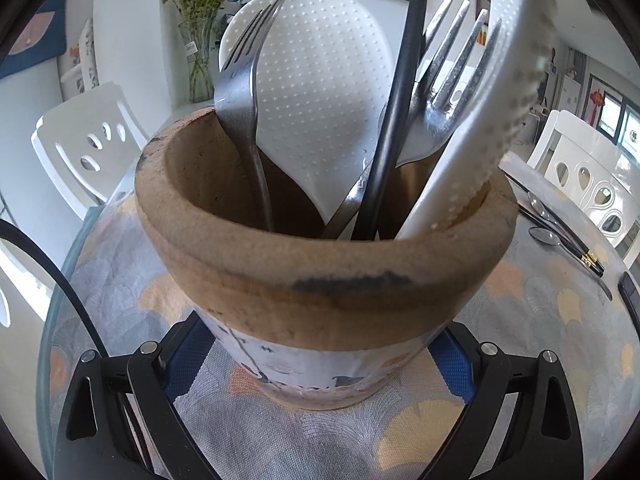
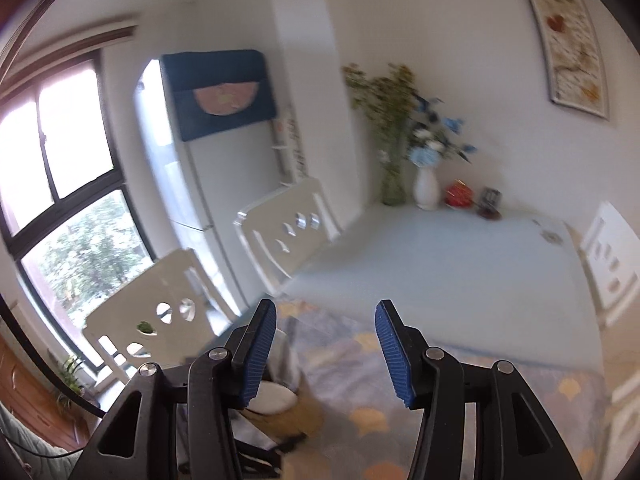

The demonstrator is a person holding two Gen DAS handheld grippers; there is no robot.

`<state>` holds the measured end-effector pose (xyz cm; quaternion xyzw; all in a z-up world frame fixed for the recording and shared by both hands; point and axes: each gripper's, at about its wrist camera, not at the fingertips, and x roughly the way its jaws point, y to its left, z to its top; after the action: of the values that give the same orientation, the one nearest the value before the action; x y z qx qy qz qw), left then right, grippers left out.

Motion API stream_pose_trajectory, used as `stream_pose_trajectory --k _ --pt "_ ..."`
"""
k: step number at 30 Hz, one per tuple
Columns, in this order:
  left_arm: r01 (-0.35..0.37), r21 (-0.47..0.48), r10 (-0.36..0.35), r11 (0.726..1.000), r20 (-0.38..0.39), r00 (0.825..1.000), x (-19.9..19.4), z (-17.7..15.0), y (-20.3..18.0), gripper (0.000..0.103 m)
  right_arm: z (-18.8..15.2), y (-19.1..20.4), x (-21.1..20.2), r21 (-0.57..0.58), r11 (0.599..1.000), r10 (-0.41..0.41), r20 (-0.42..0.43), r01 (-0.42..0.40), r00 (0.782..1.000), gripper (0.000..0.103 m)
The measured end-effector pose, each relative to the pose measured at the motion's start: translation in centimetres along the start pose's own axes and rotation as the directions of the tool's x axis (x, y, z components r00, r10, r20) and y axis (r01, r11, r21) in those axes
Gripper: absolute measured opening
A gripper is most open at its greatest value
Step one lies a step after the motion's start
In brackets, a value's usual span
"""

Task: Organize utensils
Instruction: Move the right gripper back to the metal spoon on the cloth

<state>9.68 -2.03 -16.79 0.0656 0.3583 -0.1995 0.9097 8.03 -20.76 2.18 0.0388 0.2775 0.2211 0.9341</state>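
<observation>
The left tongs [image 1: 320, 364] clasp the lower body of the wooden pot [image 1: 324, 264], one blue pad against each side, so the pot stands steadied on the surface [image 1: 532, 320]. The right tongs [image 2: 326, 354] are parted with nothing between their pads [image 2: 394, 354]; in the blurred right wrist view they hang above the patterned cloth, with the pot low at the left edge of their frame.

Inside the pot stand five utensils that can be told apart. A fork [image 1: 244, 68] leans at the left wall, tines up. A white dimpled rice paddle [image 1: 320, 80] rises at the back. A black stick-like handle [image 1: 404, 92] runs up through the middle and out of frame. A second fork [image 1: 452, 92] stands right of it, and a second white dimpled paddle [image 1: 516, 80] leans against the right rim.

Judging from this, the task is well along but not finished. On the surface to the right of the pot, well apart from it, a pair of spoons [image 1: 540, 220] and black chopsticks [image 1: 568, 240] lie loose, and these probably remain to be gathered.
</observation>
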Motion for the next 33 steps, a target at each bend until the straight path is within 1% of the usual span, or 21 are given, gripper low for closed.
stream_pose_trajectory --k 6,10,12,14,16,20,22,24,26,33 --pt "0.001 -0.001 -0.001 1.000 0.000 1.000 -0.1 -0.1 -0.3 0.096 -2.6 -4.0 0.2 0.087 0.990 -0.103 -0.089 0.110 0.991 0.050" --pt "0.007 -0.004 -0.007 1.000 -0.005 1.000 0.0 0.2 0.3 0.096 -4.1 -5.8 0.4 0.103 0.974 -0.187 -0.144 0.203 0.972 0.050" --pt "0.004 -0.002 -0.004 1.000 -0.005 1.000 0.0 0.2 0.2 0.096 -4.9 -6.6 0.3 0.106 0.962 -0.232 -0.174 0.252 0.957 0.050" --pt "0.003 0.000 -0.003 1.000 -0.005 1.000 0.0 0.3 0.3 0.096 -5.7 -7.6 0.2 0.109 0.945 -0.281 -0.208 0.308 0.937 0.050" --pt "0.003 0.000 -0.003 1.000 -0.005 1.000 0.0 0.3 0.3 0.096 -6.3 -8.3 0.0 0.114 0.933 -0.310 -0.231 0.343 0.922 0.050" --pt "-0.002 0.003 0.002 1.000 -0.004 1.000 0.0 0.2 0.2 0.096 -8.0 -10.6 -0.2 0.120 0.895 -0.380 -0.301 0.430 0.875 0.050" --pt "-0.001 0.002 0.001 1.000 -0.004 1.000 0.0 0.1 0.3 0.096 -8.6 -11.2 -0.3 0.132 0.884 -0.388 -0.324 0.448 0.862 0.050" --pt "-0.001 0.003 0.001 1.000 -0.003 1.000 0.0 0.1 0.2 0.096 -9.3 -12.0 -0.3 0.142 0.869 -0.402 -0.357 0.474 0.843 0.050" --pt "-0.001 0.002 0.001 1.000 -0.004 1.000 0.0 0.1 0.2 0.096 -9.9 -12.7 -0.3 0.151 0.859 -0.406 -0.384 0.490 0.829 0.050" --pt "-0.002 0.003 0.002 1.000 -0.004 1.000 0.0 0.1 0.3 0.096 -11.6 -14.0 0.3 0.139 0.836 -0.420 -0.458 0.530 0.784 0.050"
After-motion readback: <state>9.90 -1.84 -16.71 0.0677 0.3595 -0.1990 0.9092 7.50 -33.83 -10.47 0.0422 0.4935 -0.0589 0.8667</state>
